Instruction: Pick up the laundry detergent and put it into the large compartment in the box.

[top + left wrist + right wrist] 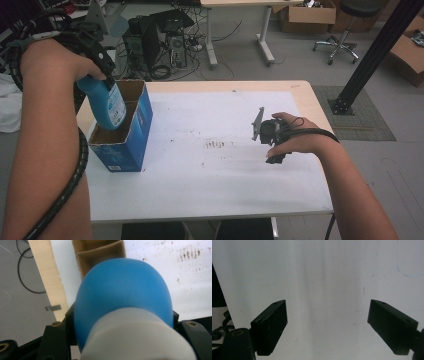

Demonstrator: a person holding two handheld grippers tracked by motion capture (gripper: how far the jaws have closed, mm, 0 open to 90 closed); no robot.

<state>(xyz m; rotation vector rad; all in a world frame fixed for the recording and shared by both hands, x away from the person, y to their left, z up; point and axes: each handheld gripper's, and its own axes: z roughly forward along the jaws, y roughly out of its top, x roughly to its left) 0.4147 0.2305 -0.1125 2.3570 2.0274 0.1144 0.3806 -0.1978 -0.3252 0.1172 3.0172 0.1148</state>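
- Our left hand-held gripper (92, 60) is clamped on the neck end of a blue bottle (107, 102), just below its white cap (136, 336), and holds it tilted, base down, in the open top of the blue cardboard box (142, 125) at the tabletop's (210, 180) left edge.
- Our right hand-held gripper (270, 135) rests on the white tabletop well apart from the box, its jaws apart with nothing between them.
- We judge the main risk to be the bottle's base catching on the box rim or on the cardboard divider (100, 251); because the bottle leans, pushing down could tip or shove the light box toward the table edge.
- A second risk: the grip sits high on a smooth, rounded shoulder, so the bottle may swing or slip if we let go before its base is seated.
- With the right hand-held gripper idle, nothing steadies the box.
- The high view shows the bottle's tilt, its label and how near the box stands to the edge.
- The left gripper view looks down past the bottle, showing the divider and two compartments inside; which one the base enters we cannot tell.
- The right gripper view shows its own open jaws over bare white surface.
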